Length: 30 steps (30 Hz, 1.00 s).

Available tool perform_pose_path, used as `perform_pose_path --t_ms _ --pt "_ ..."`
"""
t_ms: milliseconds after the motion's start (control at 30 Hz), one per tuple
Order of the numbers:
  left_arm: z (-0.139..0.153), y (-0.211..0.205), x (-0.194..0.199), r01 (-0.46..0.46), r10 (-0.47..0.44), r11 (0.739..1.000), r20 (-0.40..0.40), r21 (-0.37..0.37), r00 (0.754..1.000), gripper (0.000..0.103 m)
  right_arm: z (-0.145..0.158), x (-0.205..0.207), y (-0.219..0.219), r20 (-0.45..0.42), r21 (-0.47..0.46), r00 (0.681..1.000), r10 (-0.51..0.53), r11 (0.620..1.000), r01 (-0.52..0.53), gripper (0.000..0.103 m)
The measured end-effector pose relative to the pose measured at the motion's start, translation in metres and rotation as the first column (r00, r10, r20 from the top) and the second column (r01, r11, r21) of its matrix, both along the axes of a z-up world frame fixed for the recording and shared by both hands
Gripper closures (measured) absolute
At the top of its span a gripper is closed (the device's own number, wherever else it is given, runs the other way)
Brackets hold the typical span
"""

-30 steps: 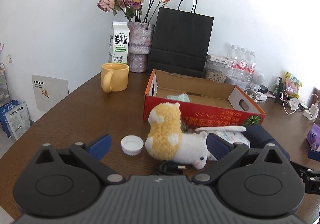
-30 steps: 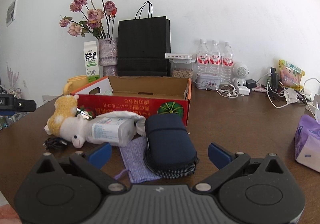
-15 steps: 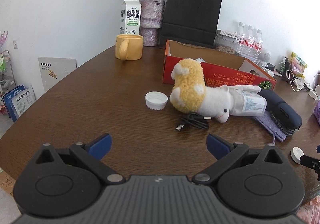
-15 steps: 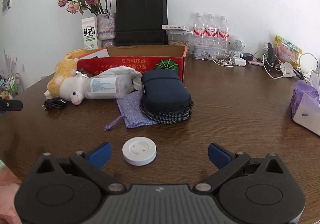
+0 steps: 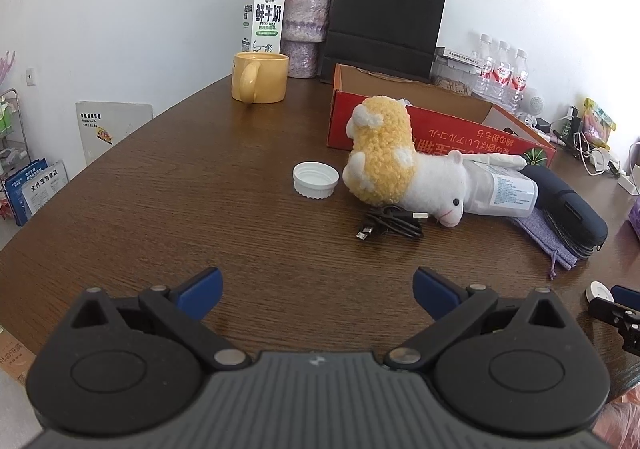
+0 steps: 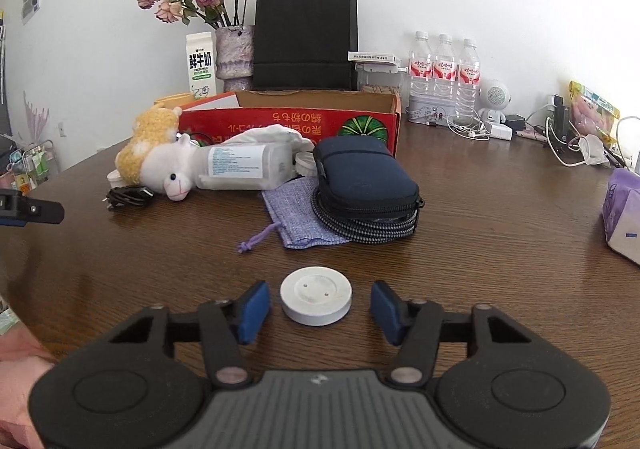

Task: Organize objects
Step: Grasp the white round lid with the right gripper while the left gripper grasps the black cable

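Both grippers have dropped toward the table; the right gripper is closing around the white disc, pads not touching it yet, well in front of the red box. Left gripper gapes wide, holding nothing.

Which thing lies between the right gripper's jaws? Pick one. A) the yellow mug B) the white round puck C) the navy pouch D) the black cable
B: the white round puck lies on the table between the closing jaws of the right gripper, with gaps showing on both sides.
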<state>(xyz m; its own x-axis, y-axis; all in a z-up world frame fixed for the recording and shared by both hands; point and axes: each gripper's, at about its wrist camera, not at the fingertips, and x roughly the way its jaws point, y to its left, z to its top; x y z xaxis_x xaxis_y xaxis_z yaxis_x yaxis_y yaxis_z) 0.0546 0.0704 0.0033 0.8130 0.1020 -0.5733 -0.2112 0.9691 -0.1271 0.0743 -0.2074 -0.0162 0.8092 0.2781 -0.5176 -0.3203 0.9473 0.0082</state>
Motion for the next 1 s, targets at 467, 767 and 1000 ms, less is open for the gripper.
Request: perform_pose_path --t_ms 467,767,1000 --pt "0.001 -0.014 0.007 0.047 -0.048 0.999 0.021 0.019 0.999 0.000 -0.001 -0.003 0.000 0.028 0.047 1.000 -0.001 0.999 0.000 0.065" --pt "0.013 -0.036 0.046 0.085 -0.090 0.990 0.033 0.113 0.995 0.000 0.007 -0.004 0.005 0.061 0.050 0.998 0.009 0.999 -0.012 0.065" --pt "-0.001 -0.042 0.084 0.069 -0.066 0.988 -0.032 0.139 0.997 0.000 0.011 -0.002 0.005 0.073 0.056 0.997 0.005 0.998 -0.009 0.065"
